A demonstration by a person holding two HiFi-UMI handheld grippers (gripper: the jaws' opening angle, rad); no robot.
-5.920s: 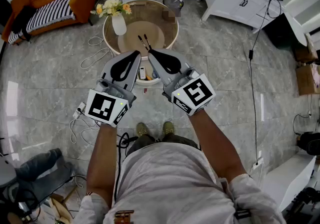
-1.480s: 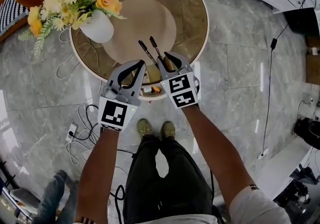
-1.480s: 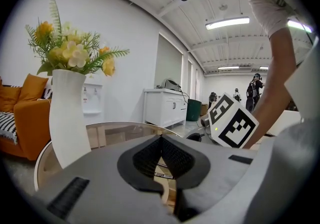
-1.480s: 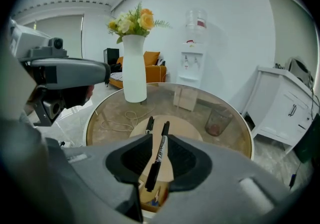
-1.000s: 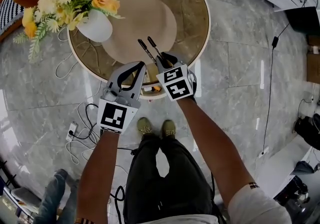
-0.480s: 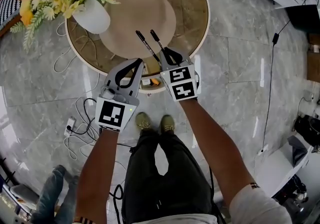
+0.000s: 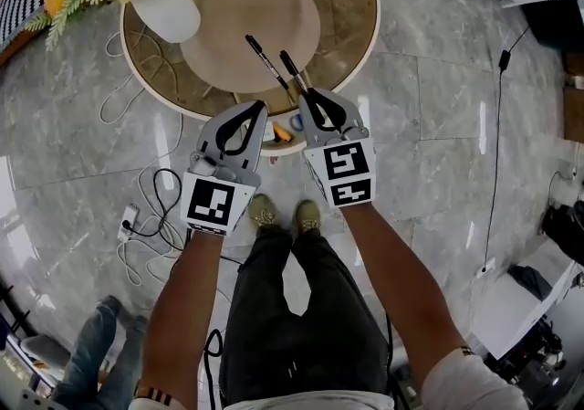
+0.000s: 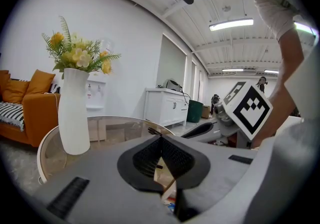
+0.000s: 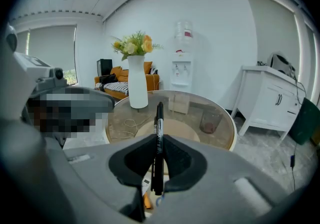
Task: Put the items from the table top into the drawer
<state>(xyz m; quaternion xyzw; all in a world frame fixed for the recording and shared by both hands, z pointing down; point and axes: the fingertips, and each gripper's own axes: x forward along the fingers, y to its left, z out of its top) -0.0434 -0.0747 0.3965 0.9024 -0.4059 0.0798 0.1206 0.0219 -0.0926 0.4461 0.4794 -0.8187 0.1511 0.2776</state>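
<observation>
Your bare left forearm (image 7: 187, 299) and right forearm (image 7: 397, 280) reach forward side by side, each ending in a gripper that carries a marker cube. Your left gripper (image 7: 260, 107) points almost level, its fingers (image 8: 145, 157) drawn together at the tips with nothing between them. Your right gripper (image 7: 304, 93) tilts downward; its fingers have just been closing and clamp a black pen (image 9: 159, 118) that juts past their tips.

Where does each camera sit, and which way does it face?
Head view: on the person's head, looking down at the table; both forearms, legs, left tool and right tool show.
Left gripper view: on the left tool, facing across the table toward the vase; its shut jaws show.
Right gripper view: on the right tool, over the table; its jaws grip a pen.
Both gripper views share the vase.
</observation>
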